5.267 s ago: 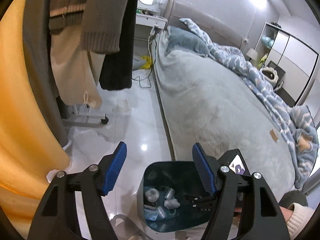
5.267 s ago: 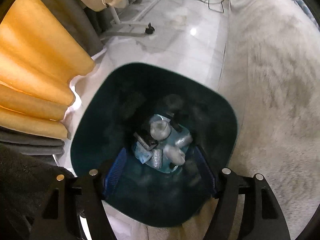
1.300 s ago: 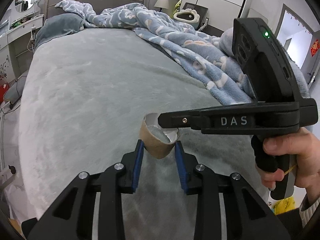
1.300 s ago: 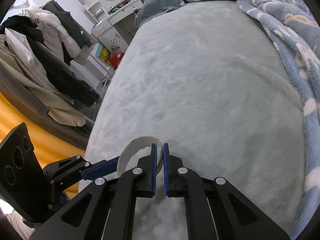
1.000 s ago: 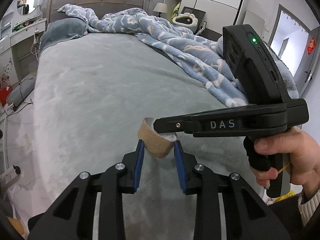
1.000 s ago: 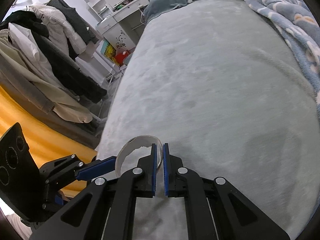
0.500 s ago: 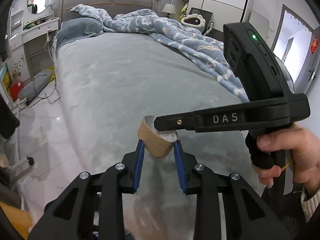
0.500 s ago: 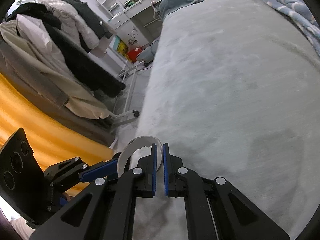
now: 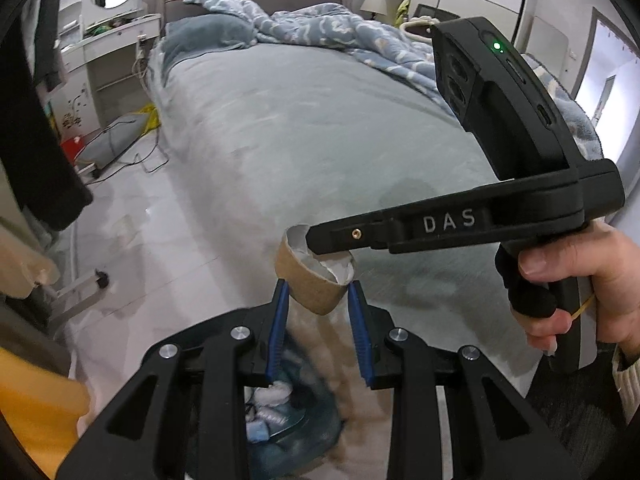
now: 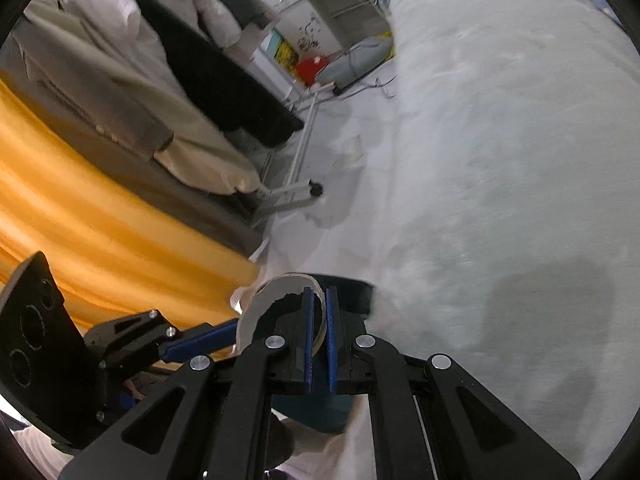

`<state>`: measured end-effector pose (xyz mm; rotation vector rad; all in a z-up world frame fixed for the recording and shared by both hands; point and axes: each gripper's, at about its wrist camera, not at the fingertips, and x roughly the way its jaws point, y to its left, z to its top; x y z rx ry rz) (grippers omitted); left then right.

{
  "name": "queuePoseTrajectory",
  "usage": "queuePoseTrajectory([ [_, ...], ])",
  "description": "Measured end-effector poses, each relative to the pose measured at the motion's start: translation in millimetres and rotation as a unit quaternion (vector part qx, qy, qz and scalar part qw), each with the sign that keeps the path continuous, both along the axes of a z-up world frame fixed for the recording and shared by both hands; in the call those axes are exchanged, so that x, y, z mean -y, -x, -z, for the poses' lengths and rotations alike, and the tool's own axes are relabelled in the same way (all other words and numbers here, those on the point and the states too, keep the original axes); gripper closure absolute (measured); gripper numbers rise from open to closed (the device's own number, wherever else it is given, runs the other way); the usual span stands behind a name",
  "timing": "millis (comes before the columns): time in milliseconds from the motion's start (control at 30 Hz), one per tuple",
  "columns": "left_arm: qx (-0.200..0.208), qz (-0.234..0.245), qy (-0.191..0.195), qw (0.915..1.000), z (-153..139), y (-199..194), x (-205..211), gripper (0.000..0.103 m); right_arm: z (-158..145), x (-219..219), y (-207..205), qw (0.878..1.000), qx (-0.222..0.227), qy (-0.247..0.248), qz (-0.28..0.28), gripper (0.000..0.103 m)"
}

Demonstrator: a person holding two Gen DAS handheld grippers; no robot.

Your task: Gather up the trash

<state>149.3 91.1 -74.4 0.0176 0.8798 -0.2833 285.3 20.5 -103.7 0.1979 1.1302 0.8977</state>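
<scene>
- A short brown cardboard tube (image 9: 314,286) with white paper scraps inside is seen at the centre of the left wrist view, clamped across its body between the blue pads of the left claw (image 9: 318,300).
- The rim of the same tube (image 10: 280,300) is pinched by the right claw (image 10: 318,308), whose blue pads are pressed nearly together on the cardboard wall, low in the middle of the right wrist view.
- The right claw's black handle, marked "DAS", is gripped by a person's hand (image 9: 580,280) at the right edge of the left wrist view.
- A dark teal waste bin (image 9: 288,412) with pale crumpled rubbish inside is seen, blurred, at the bottom centre, apparently below the tube.
- A bed with a grey plush cover (image 9: 304,128) fills the upper middle.
- Hanging clothes (image 10: 132,92) and an orange curtain (image 10: 100,232) occupy the left of the right wrist view.
</scene>
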Motion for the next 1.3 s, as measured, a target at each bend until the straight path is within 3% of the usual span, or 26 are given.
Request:
queuePoseTrajectory([
  [333, -0.078, -0.019, 0.002, 0.9968, 26.9, 24.6, -54.7, 0.071, 26.1, -72.6, 24.1, 0.998, -0.024, 0.039, -0.046, 0.097],
  [467, -0.117, -0.015, 0.019, 0.9929, 40.1, 31.7, -71.9, 0.072, 42.4, -87.4, 24.5, 0.996, -0.056, 0.043, -0.047, 0.096],
  [667, -0.174, -0.024, 0.003, 0.9844, 67.0, 40.8, -87.2, 0.071, 58.0, -99.2, 27.2, 0.993, -0.061, 0.090, -0.040, 0.093],
  [733, -0.193, -0.036, -0.001, 0.9806, 74.0, 40.8, -93.9, 0.069, 59.7, -98.1, 27.3, 0.993, -0.060, 0.098, -0.036, 0.085],
  [800, -0.203, -0.051, -0.002, 0.9778, 77.2, 43.1, -99.2, 0.066, 60.1, -96.1, 27.6, 0.992, -0.057, 0.102, -0.035, 0.068],
  [833, -0.205, -0.055, -0.001, 0.9771, 77.2, 44.7, -100.8, 0.062, 58.2, -95.0, 29.5, 0.992, -0.052, 0.106, -0.034, 0.055],
  [933, -0.213, -0.074, 0.004, 0.9741, 73.8, 44.7, -106.8, 0.051, 54.5, -95.0, 34.8, 0.991, -0.025, 0.126, -0.038, 0.051],
  [1133, -0.175, -0.116, 0.012, 0.9775, 46.5, 48.3, -113.9, 0.030, 27.9, -76.8, 55.4, 0.990, 0.035, 0.134, -0.026, 0.050],
  [1300, -0.092, -0.142, 0.009, 0.9855, 6.4, 65.1, -104.3, 0.015, -8.1, -44.7, 76.6, 0.986, 0.103, 0.127, 0.010, 0.041],
])
